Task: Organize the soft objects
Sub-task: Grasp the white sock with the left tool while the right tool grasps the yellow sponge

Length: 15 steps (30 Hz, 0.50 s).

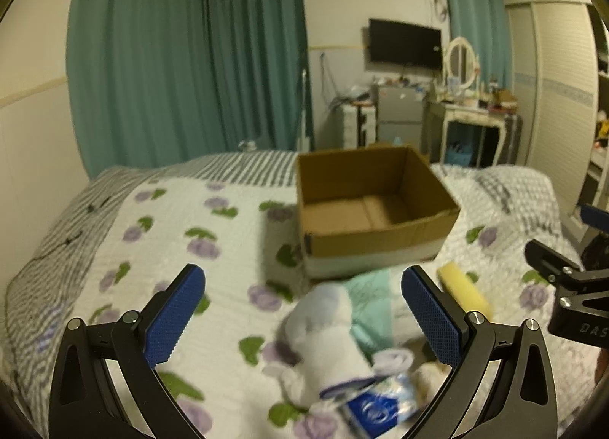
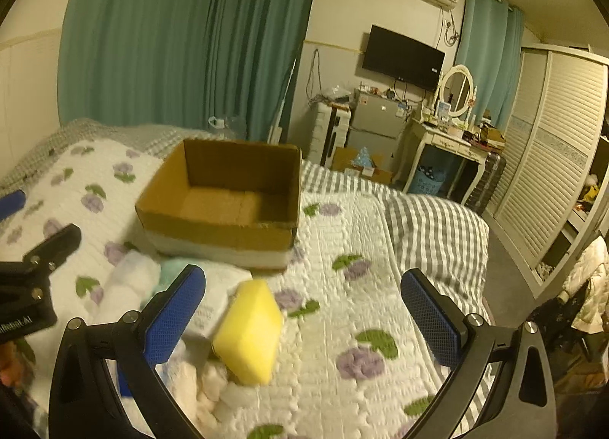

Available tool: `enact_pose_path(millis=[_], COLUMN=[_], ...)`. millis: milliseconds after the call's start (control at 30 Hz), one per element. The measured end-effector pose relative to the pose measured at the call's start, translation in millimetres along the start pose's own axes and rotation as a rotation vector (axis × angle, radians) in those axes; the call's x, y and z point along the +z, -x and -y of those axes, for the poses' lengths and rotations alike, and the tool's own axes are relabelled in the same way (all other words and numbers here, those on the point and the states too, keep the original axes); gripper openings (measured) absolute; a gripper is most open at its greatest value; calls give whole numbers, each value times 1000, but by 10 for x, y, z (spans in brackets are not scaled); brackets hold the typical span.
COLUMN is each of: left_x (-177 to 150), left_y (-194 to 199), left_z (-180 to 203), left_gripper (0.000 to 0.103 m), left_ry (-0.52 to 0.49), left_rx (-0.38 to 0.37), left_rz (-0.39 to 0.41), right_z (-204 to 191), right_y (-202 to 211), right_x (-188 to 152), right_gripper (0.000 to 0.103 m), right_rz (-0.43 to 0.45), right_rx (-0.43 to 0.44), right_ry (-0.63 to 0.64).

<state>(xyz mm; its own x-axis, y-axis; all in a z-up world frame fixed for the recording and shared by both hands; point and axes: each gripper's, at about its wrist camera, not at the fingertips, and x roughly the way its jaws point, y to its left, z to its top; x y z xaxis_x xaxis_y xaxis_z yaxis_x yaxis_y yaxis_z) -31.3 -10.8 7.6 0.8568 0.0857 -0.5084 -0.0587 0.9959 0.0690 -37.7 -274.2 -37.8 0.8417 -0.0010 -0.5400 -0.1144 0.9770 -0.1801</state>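
Observation:
An open, empty cardboard box (image 1: 375, 206) stands on the floral bedspread; it also shows in the right wrist view (image 2: 224, 203). In front of it lies a pile of soft things: a white sock (image 1: 327, 336), a mint green cloth (image 1: 371, 298), a yellow sponge (image 1: 462, 292) and a blue-and-white packet (image 1: 380, 401). My left gripper (image 1: 302, 319) is open and hovers above the sock. My right gripper (image 2: 302, 319) is open and empty, with the yellow sponge (image 2: 249, 330) just inside its left finger. White socks (image 2: 129, 286) lie to the left.
The bed's floral quilt (image 2: 361, 286) extends right to a grey striped blanket (image 2: 430, 233). Beyond the bed stand teal curtains (image 1: 182, 58), a small fridge (image 2: 375, 123), a dressing table with mirror (image 2: 453, 134) and a louvred wardrobe (image 2: 552, 172).

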Motion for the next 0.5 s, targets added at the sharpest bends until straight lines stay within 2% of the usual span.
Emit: enact_pose_path(millis=[100, 167, 267, 367, 433, 467, 500], left_x=[-106, -175, -279, -354, -381, -391, -397], left_y=[-60, -111, -205, -291, -359, -397, -435], left_z=[-4, -10, 10, 10, 18, 37, 53], left_gripper=[103, 103, 103, 103, 103, 103, 103], left_ry=[-2, -3, -8, -1, 2, 2, 1], left_rx=[13, 16, 6, -2, -13, -17, -19], left_rz=[-50, -78, -117, -156, -179, -190, -198], right_z=[-97, -199, -335, -401, -396, -383, -371], right_y=[-118, -236, -472, -697, -781, -803, -806], right_x=[-139, -234, -365, -493, -517, -519, -511], right_gripper=[103, 98, 85, 70, 50, 44, 32], right_rz=[-55, -90, -148, -199, -222, -230, -231], right_rx=[33, 56, 84, 94, 109, 115, 113], right_ry=[8, 20, 35, 46, 39, 34, 30])
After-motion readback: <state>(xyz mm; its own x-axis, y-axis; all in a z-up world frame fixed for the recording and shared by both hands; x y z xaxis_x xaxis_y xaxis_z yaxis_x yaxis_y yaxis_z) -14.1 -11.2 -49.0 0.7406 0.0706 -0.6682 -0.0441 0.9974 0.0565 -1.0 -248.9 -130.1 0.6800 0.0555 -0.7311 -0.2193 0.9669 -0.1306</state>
